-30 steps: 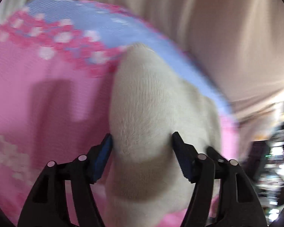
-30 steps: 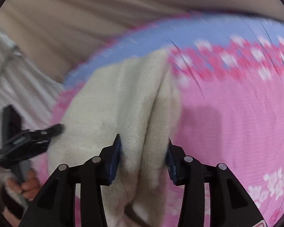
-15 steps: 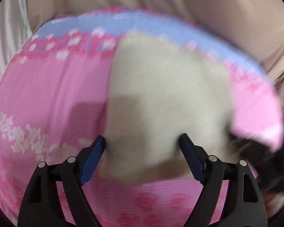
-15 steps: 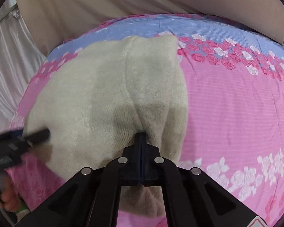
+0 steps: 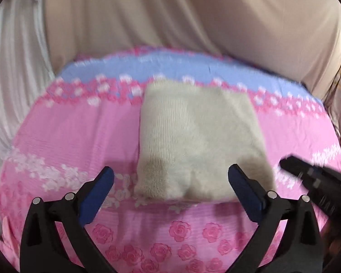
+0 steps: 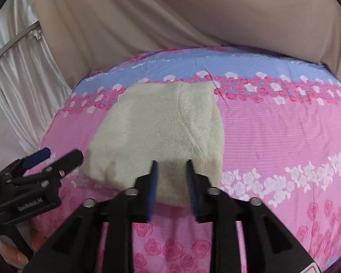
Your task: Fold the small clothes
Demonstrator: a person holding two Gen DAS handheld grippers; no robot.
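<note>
A cream knit (image 5: 200, 141) is lying folded flat on the bed (image 5: 75, 136), a soft square with its far edge touching the row of roses near the blue stripe at the far edge of the sheet. The near edge of the knit is sitting just past the white flower band. The left gripper (image 5: 170, 191) is hanging over the near edge of the knit. Its jaws have just been opening and are standing very wide, with nothing pinched; the knit is lying below them, and the blue pads (image 5: 95, 195) are not pressing on it. The right gripper (image 6: 171, 186) is hanging over the near right corner of the knit. Its jaws have just been opening a little way, so there is a small gap between the blue pads (image 6: 152, 188), and they are not squeezing the cloth. In the right view, the left gripper is showing at the left edge of the bed, near the knit's left corner. A beige cloth (image 6: 193, 18) is hanging behind the far edge of the bed, and a white curtain (image 6: 13, 72) is hanging to the left of it.
</note>
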